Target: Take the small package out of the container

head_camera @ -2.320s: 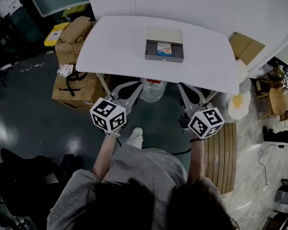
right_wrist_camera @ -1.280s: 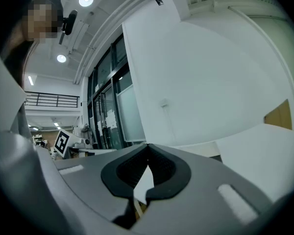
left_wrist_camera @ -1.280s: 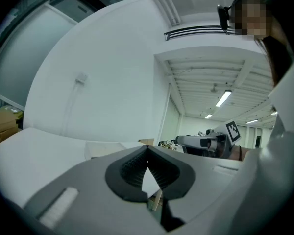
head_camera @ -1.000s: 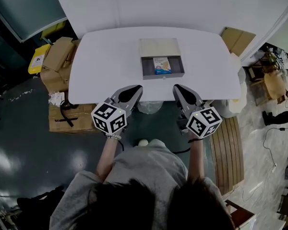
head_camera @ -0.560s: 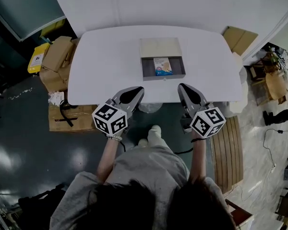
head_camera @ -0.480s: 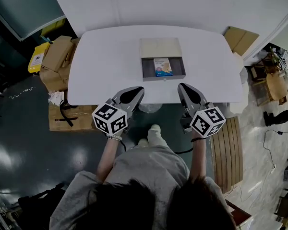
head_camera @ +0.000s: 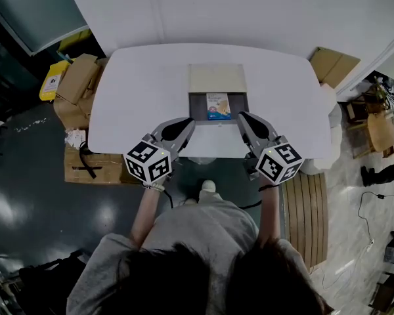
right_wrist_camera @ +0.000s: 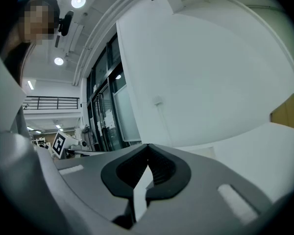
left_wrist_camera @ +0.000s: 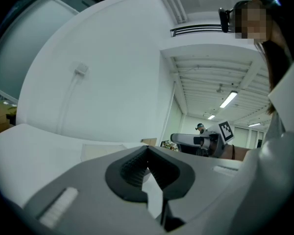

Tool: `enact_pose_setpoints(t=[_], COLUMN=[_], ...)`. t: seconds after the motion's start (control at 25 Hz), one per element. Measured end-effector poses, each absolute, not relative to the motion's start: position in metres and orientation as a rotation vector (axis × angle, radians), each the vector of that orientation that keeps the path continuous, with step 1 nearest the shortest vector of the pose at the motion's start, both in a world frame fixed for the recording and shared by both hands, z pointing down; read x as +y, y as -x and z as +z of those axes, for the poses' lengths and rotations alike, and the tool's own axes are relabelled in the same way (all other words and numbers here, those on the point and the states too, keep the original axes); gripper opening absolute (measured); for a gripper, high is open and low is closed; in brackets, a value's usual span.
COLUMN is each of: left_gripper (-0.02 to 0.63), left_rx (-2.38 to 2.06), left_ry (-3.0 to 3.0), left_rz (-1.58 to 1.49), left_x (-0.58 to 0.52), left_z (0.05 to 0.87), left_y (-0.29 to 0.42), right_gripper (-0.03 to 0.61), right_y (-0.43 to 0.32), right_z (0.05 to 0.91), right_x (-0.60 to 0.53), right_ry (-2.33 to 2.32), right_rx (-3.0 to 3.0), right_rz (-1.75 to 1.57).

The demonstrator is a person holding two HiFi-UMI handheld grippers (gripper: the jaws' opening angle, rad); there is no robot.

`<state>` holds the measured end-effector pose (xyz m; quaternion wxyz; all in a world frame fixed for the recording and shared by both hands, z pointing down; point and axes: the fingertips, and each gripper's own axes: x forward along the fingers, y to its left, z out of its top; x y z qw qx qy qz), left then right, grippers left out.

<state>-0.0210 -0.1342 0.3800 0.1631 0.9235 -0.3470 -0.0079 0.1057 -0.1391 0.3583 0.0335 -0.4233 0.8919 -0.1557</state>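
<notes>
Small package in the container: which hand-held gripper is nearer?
Right, slightly. The right hand-held gripper is just near-right of the small package; the left hand-held gripper sits farther off, near-left.

Tabletop (head_camera: 144, 90) is plain white, and the container (head_camera: 217, 77) is pale beige up top and dark grey lower down, while the small package (head_camera: 217, 106) is blue with a tan-orange patch. Left gripper (head_camera: 187, 122) and right gripper (head_camera: 243, 117) are both light grey with black ribbed lining on the jaws, plus cubes covered in black-and-white square markers. Around that you've got brown cardboard boxes (head_camera: 79, 77), a yellow one (head_camera: 52, 84), a dark bluish floor (head_camera: 26, 169) and a grey shirt (head_camera: 190, 235).
</notes>
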Motion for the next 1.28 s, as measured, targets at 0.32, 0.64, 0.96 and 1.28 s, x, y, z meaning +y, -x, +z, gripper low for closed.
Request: enact_pose_setpoints(t=[0.32, 0.64, 0.96, 1.28], left_gripper=[-0.005, -0.005, -0.005, -0.005], left_rx=[-1.044, -1.06, -1.037, -0.92], left_ry=[-2.633, -2.614, -2.565, -2.516], left_rz=[-0.03, 0.024, 0.068, 0.125], left_x=[-0.17, -0.186, -0.199, -0.22], left_z=[0.384, 0.397, 0.413, 0.433], left_y=[0.007, 0.003, 0.008, 0.006], right_gripper=[0.014, 0.012, 0.013, 0.012], right_y=[-0.117, -0.12, -0.114, -0.107], right_z=[0.365, 0.377, 0.392, 0.42], right_x=[-0.177, -0.203, -0.217, -0.235], right_ry=[1.213, 1.21, 1.228, 1.321], right_rx=[2.779, 2.795, 2.801, 2.845], right_rz=[-0.481, -0.527, -0.609, -0.745])
